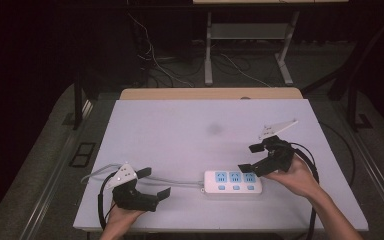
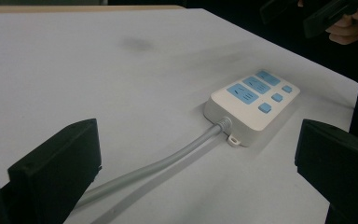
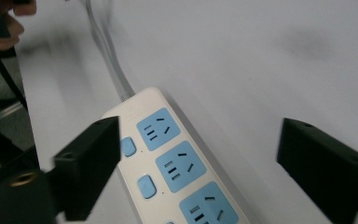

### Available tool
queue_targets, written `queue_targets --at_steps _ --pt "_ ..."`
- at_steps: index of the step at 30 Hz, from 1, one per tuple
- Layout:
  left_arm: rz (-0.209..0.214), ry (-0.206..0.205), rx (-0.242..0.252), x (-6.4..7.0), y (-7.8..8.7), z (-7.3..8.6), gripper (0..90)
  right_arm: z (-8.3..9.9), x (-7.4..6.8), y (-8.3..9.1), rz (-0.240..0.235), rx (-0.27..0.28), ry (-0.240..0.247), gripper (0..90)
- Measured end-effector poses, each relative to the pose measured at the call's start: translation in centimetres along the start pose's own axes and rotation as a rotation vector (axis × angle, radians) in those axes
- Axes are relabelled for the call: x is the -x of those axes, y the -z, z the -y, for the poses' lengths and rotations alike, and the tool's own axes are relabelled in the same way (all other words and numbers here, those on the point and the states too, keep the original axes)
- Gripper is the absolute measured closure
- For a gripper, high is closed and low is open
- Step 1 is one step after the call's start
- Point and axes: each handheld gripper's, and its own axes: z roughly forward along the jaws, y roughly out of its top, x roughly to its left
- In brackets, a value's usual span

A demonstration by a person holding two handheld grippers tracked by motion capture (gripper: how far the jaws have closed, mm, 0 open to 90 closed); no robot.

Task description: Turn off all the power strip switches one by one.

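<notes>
Left gripper [image 1: 157, 186] sat at table's [image 1: 180, 125] 7 o'clock, jaws wide, empty. White plastic power strip with blue sockets [image 1: 232, 181] lay at 5 o'clock. Right gripper [image 1: 251, 157] hovered over it, jaws spread. Risk: off-centre pinch could skid smooth casing; grey cord [image 1: 177, 182] might drag.

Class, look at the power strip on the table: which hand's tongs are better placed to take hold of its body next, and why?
Probably the right. The right tongs hang open just above the power strip's right end, its sockets between the jaws in the right gripper view. The left tongs sit open farther off, by the cable.
</notes>
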Motion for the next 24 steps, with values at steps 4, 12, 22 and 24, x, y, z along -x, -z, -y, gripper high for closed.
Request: queue_targets --at_steps 4,12,22,24 --pt "0.0 0.0 0.001 0.0 0.0 0.0 0.0 1.0 0.7 1.1 0.047 0.042 -0.071 0.4" --pt "-0.001 0.0 0.005 0.0 0.1 0.0 0.0 3.4 1.2 2.6 0.048 0.079 -0.131 0.4" --pt "-0.003 0.002 0.004 0.0 0.2 0.0 0.0 6.7 0.7 3.6 0.06 0.13 -0.192 0.5" --pt "-0.003 0.004 0.007 0.0 0.2 0.0 0.0 7.6 0.6 3.6 0.079 0.137 -0.199 0.5"
